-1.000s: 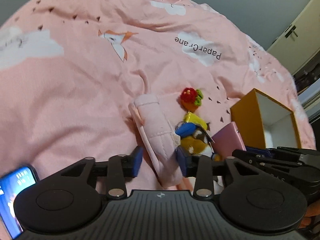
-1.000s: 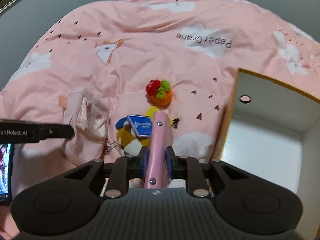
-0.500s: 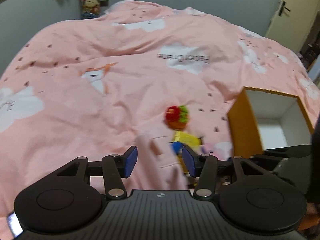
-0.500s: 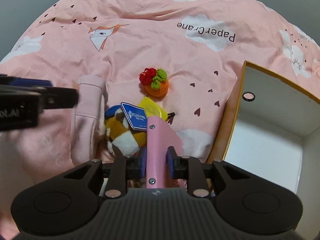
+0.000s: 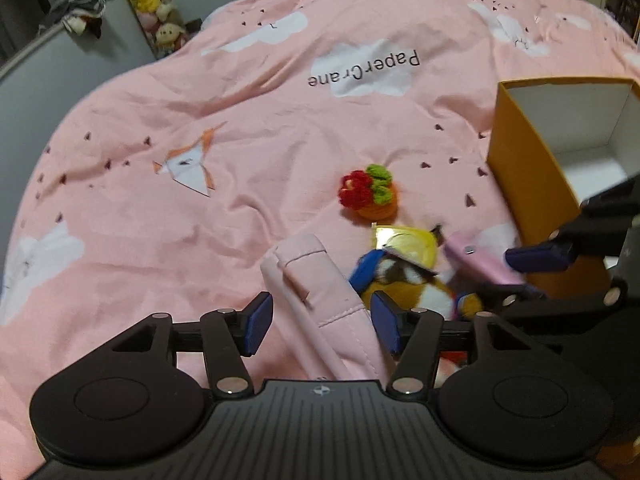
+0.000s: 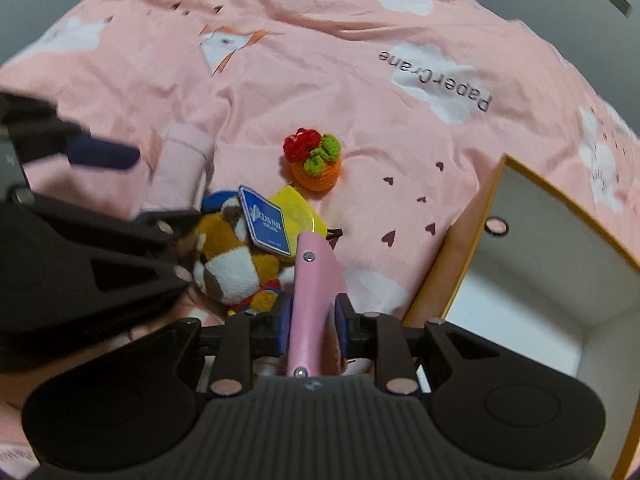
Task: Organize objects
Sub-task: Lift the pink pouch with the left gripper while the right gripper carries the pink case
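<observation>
Two claws are working over a pile of small things on the pink bed, next to an open box.

The right claw is pinching a flat pink case by its thin edge; the case is looking stiff and smooth, so it may slip unless it is gripped near the middle. The left claw is spreading its jaws wide around a soft pink cloth pouch, and the pads are not pressing it. The pouch is looking light and floppy, so the thick folded end is likely the best spot to grab. Both claws are pointing steeply down at the bed. A plush toy and a small knitted flower pot are lying near the box; the view there is a bit blurry.
</observation>
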